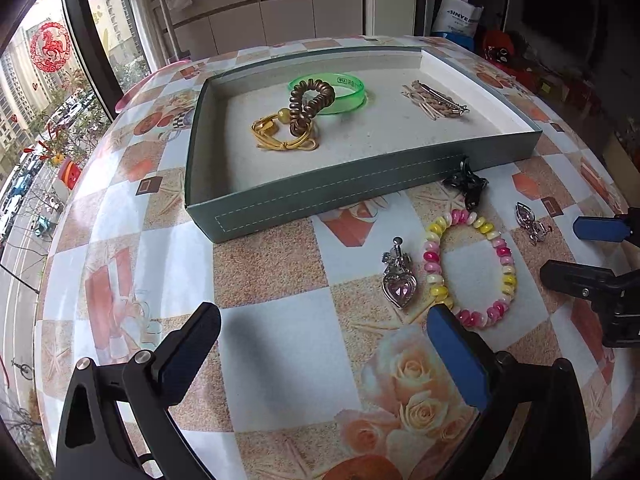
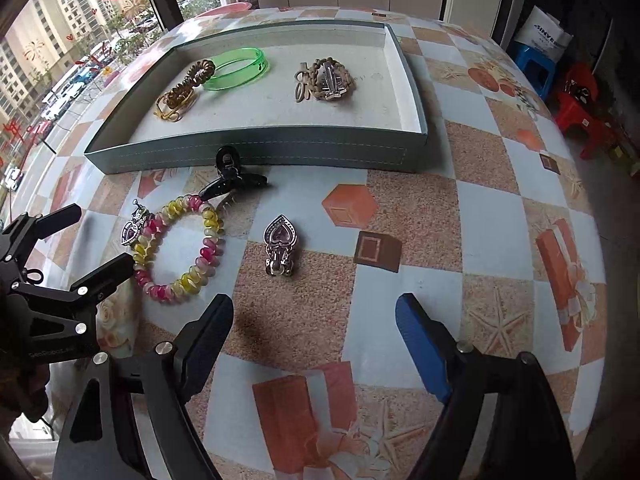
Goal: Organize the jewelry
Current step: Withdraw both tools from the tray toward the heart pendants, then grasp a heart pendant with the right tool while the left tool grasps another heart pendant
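Both the left gripper and right gripper gape wide, grasping nothing. In front of the tray lie 4 unsorted pieces, among them the beaded bracelet, likely awaiting pickup.

Legible text from my tongs' cameras: "SINVE…" in blue capitals, cut off, on a white bag beyond the surface. Small dark print on the green bangle: unreadable. Faint lettering on my left tongs' body: unreadable.

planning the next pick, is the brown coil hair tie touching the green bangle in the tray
Touching: in the left wrist view the brown coil hair tie overlaps the green bangle's near rim.
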`<action>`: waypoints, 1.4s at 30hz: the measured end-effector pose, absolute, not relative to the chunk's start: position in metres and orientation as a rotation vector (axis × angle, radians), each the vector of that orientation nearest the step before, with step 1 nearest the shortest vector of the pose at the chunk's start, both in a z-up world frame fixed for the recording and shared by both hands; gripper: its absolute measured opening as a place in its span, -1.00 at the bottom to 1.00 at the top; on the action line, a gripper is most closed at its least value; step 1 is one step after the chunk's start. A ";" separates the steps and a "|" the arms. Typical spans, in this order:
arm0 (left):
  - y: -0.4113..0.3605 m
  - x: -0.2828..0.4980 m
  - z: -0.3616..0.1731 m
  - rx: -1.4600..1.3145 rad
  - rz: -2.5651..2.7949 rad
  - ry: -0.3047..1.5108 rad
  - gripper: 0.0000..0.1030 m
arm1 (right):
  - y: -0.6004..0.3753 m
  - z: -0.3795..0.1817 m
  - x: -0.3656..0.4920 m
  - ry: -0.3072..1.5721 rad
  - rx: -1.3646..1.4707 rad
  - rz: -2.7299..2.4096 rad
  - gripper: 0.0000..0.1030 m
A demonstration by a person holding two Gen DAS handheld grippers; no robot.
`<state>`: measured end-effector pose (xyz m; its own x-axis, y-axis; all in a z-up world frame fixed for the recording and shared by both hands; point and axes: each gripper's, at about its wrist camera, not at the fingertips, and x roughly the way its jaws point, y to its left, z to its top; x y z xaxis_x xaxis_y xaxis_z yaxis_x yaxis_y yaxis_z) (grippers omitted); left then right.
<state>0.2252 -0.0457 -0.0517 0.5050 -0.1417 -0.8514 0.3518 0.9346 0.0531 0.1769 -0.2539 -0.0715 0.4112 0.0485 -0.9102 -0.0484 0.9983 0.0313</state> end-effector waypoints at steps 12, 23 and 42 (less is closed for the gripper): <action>-0.060 0.233 -0.049 0.185 -0.321 1.003 0.77 | -0.236 -0.071 0.189 1.101 -0.080 0.070 0.24; -0.076 0.227 -0.044 0.228 -0.363 0.993 0.21 | -0.224 -0.070 0.196 1.089 -0.106 0.098 -0.18; -0.067 0.209 -0.027 0.221 -0.393 0.960 -0.42 | -0.231 -0.063 0.187 1.101 -0.059 0.099 -0.68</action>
<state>0.2090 -0.0668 -0.0270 0.5106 -0.2269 -0.8293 0.4196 0.9077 0.0100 0.1872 -0.2308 -0.0634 0.4492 0.0504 -0.8920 -0.1093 0.9940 0.0012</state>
